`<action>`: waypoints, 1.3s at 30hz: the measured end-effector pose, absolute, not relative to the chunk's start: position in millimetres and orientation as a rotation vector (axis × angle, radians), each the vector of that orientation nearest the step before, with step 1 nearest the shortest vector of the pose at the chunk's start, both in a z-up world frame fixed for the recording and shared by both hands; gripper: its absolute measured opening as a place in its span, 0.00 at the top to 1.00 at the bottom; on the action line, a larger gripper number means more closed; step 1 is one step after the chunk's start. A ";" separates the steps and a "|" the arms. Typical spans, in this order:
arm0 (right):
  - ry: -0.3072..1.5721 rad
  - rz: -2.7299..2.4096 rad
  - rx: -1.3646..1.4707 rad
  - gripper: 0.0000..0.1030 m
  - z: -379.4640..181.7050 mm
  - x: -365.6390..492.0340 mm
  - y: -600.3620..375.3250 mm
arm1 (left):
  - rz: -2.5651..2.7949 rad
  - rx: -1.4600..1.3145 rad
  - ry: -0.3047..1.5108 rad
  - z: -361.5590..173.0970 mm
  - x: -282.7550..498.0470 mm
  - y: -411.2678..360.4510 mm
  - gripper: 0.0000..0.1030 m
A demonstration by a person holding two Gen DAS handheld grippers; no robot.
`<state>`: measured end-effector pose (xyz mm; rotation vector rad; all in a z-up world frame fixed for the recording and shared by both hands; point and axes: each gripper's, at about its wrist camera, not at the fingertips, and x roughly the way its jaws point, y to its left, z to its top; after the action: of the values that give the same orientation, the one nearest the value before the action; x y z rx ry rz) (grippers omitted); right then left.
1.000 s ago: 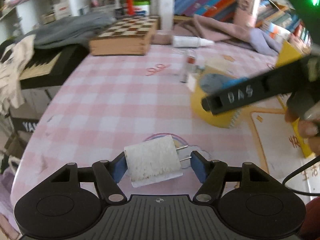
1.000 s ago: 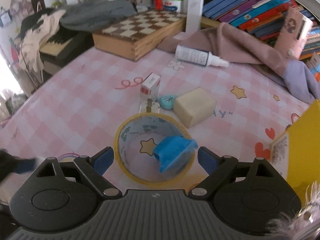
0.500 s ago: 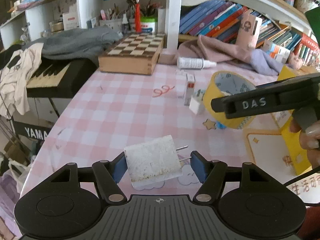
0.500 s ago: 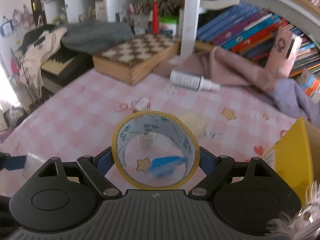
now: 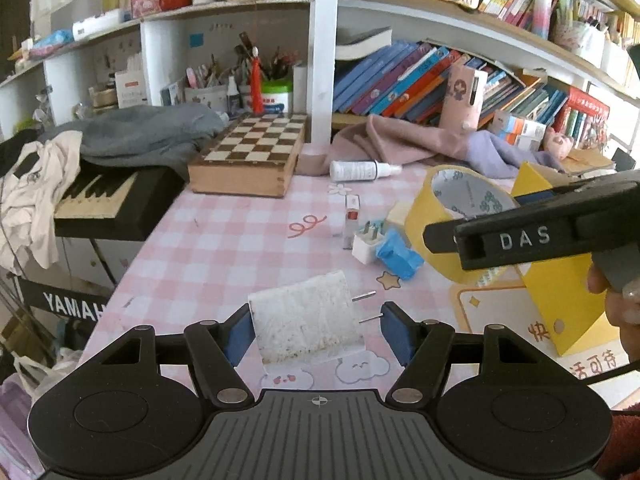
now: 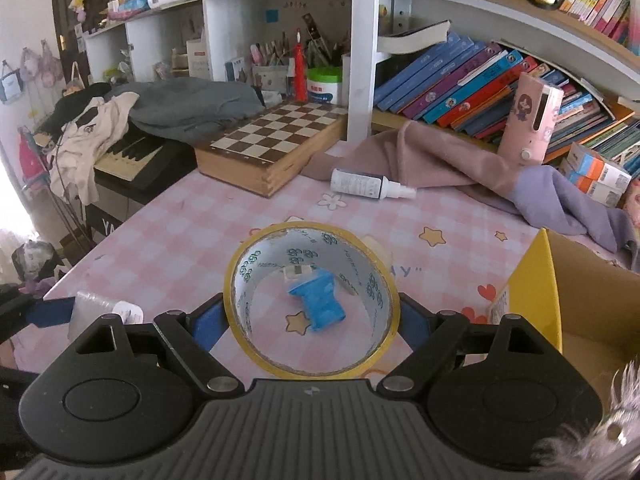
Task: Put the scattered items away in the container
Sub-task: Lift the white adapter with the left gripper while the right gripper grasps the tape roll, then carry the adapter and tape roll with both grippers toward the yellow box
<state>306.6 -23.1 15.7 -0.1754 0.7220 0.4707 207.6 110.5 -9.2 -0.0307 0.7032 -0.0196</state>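
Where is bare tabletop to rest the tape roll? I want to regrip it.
Bare pink check cloth runs from the chess box toward the table's near-left edge, left of the tape roll. Another patch lies between the spray bottle and the yellow box. Around the blue item it is crowded.

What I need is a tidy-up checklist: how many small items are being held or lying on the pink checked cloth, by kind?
plugs: 2 (held plug, lying plug)
tape roll: 1
spray bottle: 1
small box: 1
blue piece: 1
beige block: 1
total: 7
A teal bit behind the lying plug is too hidden to count.
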 end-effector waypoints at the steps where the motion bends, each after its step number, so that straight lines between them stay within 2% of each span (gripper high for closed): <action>1: 0.715 0.470 -0.176 0.17 17.4 301.7 -23.0 | -0.016 -0.032 0.698 -7.3 203.9 112.2 0.34; 18: 0.683 0.420 -0.123 0.17 32.9 219.7 -41.2 | -0.074 -0.008 0.652 15.3 140.8 112.7 0.34; 39: 0.731 0.324 -0.076 0.17 15.0 108.7 -67.9 | -0.166 -0.006 0.689 5.3 54.3 105.3 0.34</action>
<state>108.7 -67.9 15.0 -0.0764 0.7309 0.3236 54.3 105.3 5.3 -0.0061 0.6890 -0.1660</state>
